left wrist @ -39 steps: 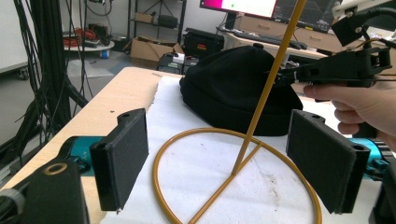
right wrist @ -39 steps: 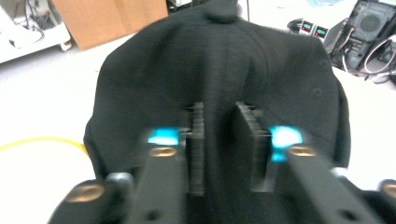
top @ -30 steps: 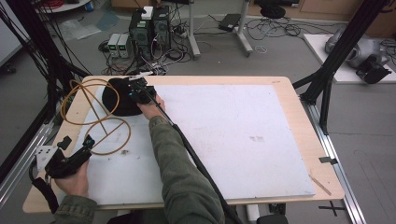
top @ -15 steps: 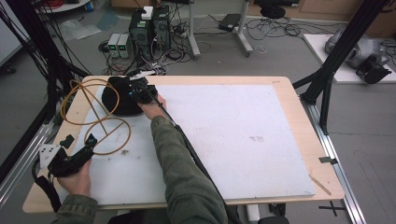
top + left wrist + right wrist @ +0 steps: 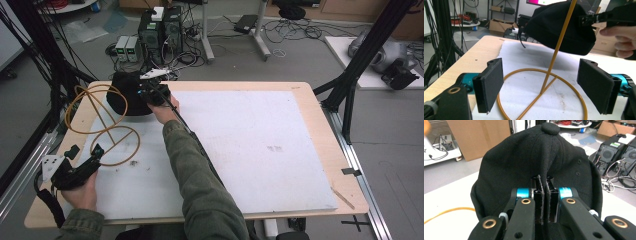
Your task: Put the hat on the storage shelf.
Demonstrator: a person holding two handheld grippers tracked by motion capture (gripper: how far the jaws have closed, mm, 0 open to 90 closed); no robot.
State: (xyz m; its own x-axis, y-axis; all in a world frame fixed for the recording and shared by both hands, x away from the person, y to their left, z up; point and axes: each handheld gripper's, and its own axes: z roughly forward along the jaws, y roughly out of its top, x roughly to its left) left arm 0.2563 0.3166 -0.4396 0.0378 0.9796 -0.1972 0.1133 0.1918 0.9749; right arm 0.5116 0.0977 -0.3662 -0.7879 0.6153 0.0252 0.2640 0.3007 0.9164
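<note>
A yellow wire stand (image 5: 139,144) rests at the table's left, with a round base ring (image 5: 544,71) and a slanted rod (image 5: 554,57). A black cap (image 5: 122,95) hangs at the stand's upper ring near the far left edge. My right gripper (image 5: 150,92) is shut on a fold of the cap (image 5: 536,152), its jaws pinching the fabric (image 5: 543,192). My left gripper (image 5: 86,151) is open at the near left. Its pads (image 5: 489,85) sit either side of the base ring without touching it. The cap (image 5: 559,27) looms above, with the right gripper (image 5: 599,17) at its side.
A white board (image 5: 260,145) covers most of the wooden table (image 5: 320,130). Black frame posts (image 5: 350,75) stand at both sides. Computers and cables (image 5: 160,30) lie on the floor beyond the far edge. A black cable (image 5: 192,140) runs along the right sleeve.
</note>
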